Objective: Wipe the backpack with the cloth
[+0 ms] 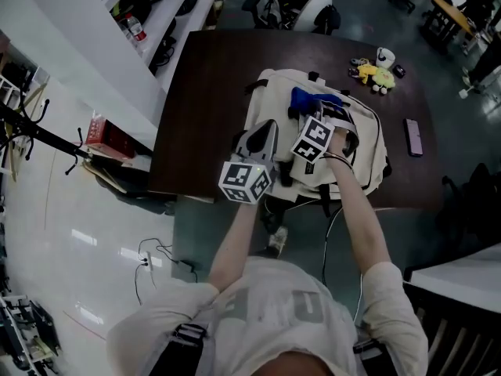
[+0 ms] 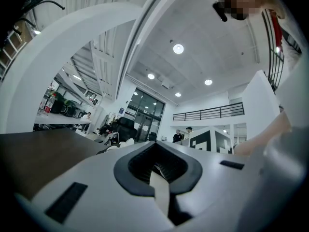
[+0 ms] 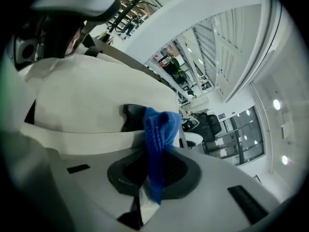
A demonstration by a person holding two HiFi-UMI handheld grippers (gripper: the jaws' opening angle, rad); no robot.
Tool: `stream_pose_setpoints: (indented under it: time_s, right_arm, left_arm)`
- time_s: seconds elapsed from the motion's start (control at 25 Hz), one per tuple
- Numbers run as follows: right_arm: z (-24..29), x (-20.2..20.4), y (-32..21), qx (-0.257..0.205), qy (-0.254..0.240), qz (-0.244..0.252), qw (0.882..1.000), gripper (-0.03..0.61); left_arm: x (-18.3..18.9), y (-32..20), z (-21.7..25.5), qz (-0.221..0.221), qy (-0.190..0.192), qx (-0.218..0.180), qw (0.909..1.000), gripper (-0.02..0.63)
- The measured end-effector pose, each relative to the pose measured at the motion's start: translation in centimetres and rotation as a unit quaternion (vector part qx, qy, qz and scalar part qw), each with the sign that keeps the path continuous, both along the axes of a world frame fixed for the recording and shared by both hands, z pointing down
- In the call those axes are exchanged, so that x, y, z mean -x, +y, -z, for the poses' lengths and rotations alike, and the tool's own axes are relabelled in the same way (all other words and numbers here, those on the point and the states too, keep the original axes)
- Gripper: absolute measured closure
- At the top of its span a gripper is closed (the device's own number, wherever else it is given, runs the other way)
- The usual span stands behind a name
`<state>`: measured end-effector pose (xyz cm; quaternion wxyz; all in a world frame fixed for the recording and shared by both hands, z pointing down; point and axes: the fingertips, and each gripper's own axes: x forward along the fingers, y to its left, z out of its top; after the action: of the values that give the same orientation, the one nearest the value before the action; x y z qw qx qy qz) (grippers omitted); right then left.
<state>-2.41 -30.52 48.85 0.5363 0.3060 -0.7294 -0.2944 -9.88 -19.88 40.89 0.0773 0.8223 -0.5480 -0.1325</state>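
Backpack lies flat on table, near the front edge; long axis runs roughly from the person's side toward the far side, top end not discernible. Right gripper has jaws clenched on the blue cloth, cloth on the backpack's far part. Left gripper has jaws closed together, nothing between them, over the backpack's left part.

Open-plan office w/ swivel chairs, dark mtg table, glass entrance, mezz. railing, recessed ceiling lights
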Motion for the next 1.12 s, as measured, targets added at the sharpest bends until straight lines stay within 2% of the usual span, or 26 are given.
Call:
stream_pose_setpoints:
  time_s: [0.2, 0.4, 0.6, 0.92, 1.12]
  right_arm:
    - [-0.2, -0.2, 3.2, -0.005, -0.001, -0.006, 1.000, 0.537]
    - [-1.0, -0.4, 7.0, -0.008, 0.024, 0.003, 1.000, 0.537]
    - [-3.2, 0.1, 11.7, 0.005, 0.055, 0.020, 0.998, 0.537]
    - [-6.1, -0.7, 18.1, 0.030, 0.060, 0.009, 0.998, 0.537]
    - [-7.4, -0.8, 20.6, 0.040, 0.064, 0.007, 0.997, 0.537]
  left_arm:
    - [0.6, 3.0, -0.4, 0.006, 0.003, 0.004, 1.0000, 0.612]
    - [1.1, 6.7, -0.9, 0.008, 0.004, 0.010, 0.9999, 0.612]
    - [1.6, 10.3, -1.0, 0.011, 0.005, 0.005, 0.9999, 0.612]
    - [1.8, 16.0, -0.6, 0.008, 0.005, -0.007, 0.9999, 0.612]
    - [2.3, 17.6, -0.6, 0.009, 0.006, -0.010, 0.9999, 0.612]
